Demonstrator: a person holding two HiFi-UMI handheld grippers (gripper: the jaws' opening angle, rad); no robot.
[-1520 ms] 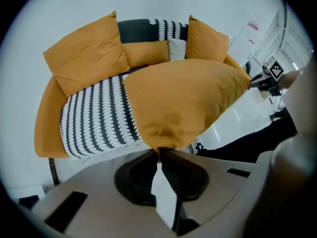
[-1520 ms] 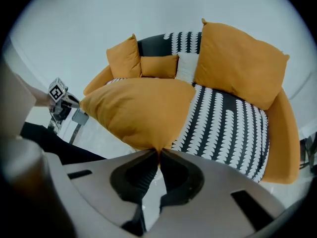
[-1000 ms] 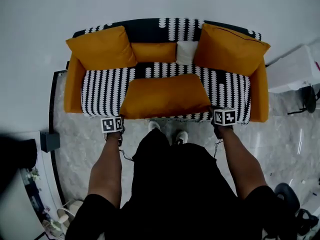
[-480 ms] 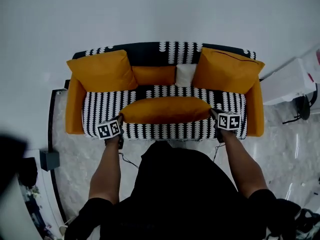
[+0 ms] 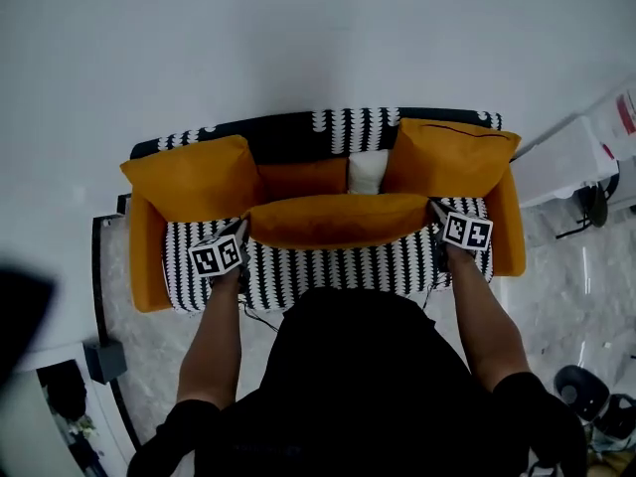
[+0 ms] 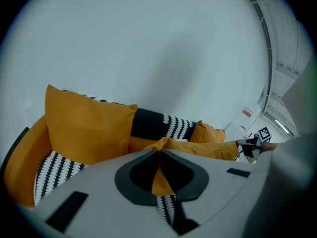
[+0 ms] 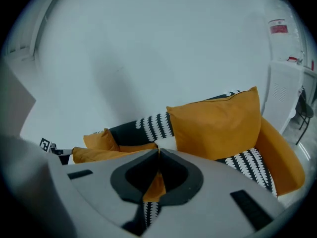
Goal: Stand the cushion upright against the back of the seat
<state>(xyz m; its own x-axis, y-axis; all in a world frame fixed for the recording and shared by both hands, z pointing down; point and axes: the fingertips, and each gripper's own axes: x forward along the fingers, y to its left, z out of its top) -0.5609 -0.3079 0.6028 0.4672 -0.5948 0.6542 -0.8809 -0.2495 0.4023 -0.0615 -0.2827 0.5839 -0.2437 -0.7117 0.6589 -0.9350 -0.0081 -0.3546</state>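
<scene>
Spanning from left gripper (image 5: pixel 242 226) to right gripper (image 5: pixel 433 208), the cushion (image 5: pixel 338 221) hangs clamped.

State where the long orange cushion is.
Head view: the cushion spans the sofa's middle, ends pinched by the left gripper and right gripper, between two corner cushions.

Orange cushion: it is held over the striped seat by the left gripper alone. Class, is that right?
No: both grippers hold it. The left gripper and the right gripper are each shut on one end of the orange cushion over the striped seat; each gripper view shows fabric pinched.
</scene>
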